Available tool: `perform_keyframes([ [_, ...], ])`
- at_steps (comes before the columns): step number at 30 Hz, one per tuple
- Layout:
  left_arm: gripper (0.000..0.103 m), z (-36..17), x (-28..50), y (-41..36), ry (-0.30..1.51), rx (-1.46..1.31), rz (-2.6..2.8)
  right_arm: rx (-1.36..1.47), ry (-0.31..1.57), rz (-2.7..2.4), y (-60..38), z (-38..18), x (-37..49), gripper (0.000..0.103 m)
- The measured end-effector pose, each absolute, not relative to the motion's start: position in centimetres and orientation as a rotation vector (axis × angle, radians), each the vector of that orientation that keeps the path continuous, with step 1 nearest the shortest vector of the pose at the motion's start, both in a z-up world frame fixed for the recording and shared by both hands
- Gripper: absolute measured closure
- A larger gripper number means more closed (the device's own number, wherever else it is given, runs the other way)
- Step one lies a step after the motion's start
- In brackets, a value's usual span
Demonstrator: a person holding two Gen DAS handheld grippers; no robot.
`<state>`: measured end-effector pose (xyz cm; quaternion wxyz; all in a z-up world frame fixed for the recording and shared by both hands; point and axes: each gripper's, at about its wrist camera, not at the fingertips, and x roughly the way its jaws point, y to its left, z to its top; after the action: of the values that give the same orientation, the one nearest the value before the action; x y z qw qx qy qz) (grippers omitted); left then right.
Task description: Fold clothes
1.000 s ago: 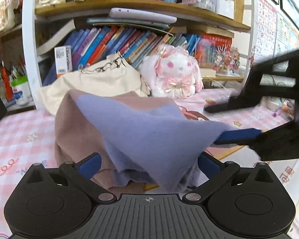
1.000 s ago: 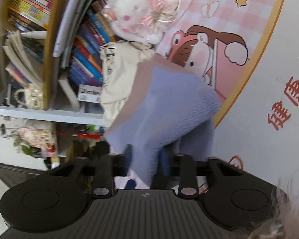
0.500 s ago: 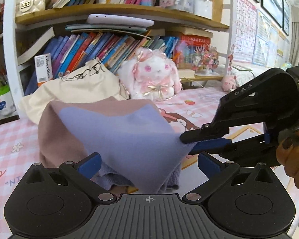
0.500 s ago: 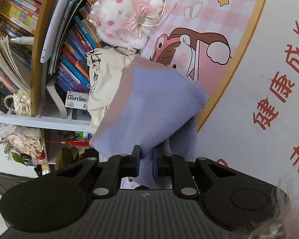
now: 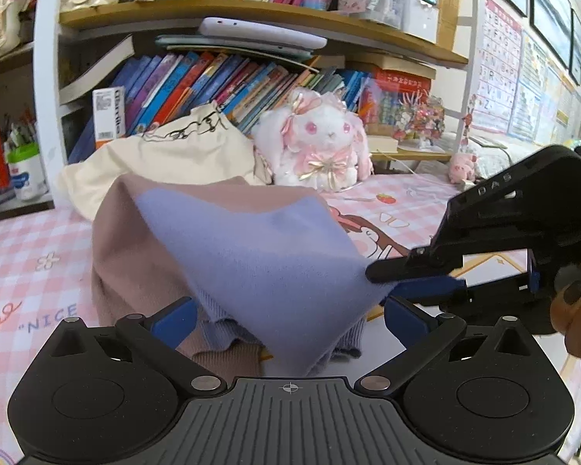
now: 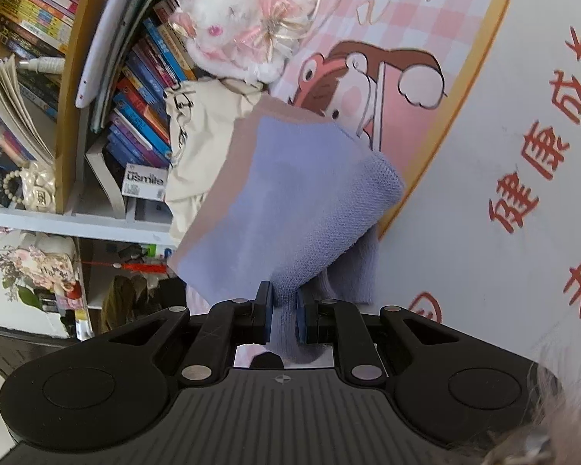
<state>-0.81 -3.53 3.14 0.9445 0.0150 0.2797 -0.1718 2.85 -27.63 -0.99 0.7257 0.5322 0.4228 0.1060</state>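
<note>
Right gripper [image 6: 282, 312] is clamped on a corner of the lilac knit garment [image 5: 267, 255], blue pads pinching the fabric flat between them. In the left wrist view the same gripper [image 5: 383, 281] comes in from 3 o'clock, fingers stacked one over the other, with the person's hand [image 5: 577, 310] wrapped on its handle at the right edge.

Left gripper [image 5: 290, 316] stands with jaws wide apart. The cloth's lower point drapes down between the two blue pads [image 5: 174, 319]; neither pad presses on it.

The garment is lifted into a tent shape off the pink checked tablecloth [image 5: 27, 255]. Lilac panel faces the cameras, dusty-pink panel [image 5: 131, 240] behind it and to 9 o'clock. Ribbed hems hang bunched at 6 o'clock, just above the left gripper body.

Behind it at 12 o'clock: cream drawstring bag [image 5: 174, 159], then a white-and-pink plush bunny [image 5: 321, 143] at 1 o'clock, both against a bookshelf [image 5: 251, 11] packed with books. A cartoon print on the cloth [image 6: 372, 89] shows past the garment's far edge in the right wrist view, red Chinese characters [image 6: 538, 170] at 3 o'clock. Posters on the wall [image 5: 523, 77] at 2 o'clock.
</note>
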Motion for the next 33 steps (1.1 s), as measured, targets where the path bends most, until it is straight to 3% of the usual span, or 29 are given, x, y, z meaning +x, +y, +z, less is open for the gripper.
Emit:
perform_keyframes([
  [14, 0.0, 3.7, -1.5, -4.9, 0.598, -0.005, -0.14, 1.166, 0.974, 0.379, -29.9, -0.9, 5.7, 0.091],
  [19, 0.0, 3.6, -2.1, -6.3, 0.62, -0.001, -0.077, 1.16, 0.935, 0.456, -31.8, -0.2, 5.5, 0.101],
  [27, 0.0, 3.2, -2.7, -9.7, 0.605, 0.029, -0.048, 1.12, 0.822, 0.555, -35.4, 2.3, 5.4, 0.101],
  [32, 0.0, 3.0, -2.6, -10.4, 0.605, 0.037, 0.019, 1.101, 0.945, 0.523, -36.3, 0.3, 5.2, 0.096],
  [33, 0.0, 3.0, -2.8, -10.3, 0.606, 0.03, 0.034, 1.094, 0.986, 0.509, -36.2, -0.4, 5.2, 0.092],
])
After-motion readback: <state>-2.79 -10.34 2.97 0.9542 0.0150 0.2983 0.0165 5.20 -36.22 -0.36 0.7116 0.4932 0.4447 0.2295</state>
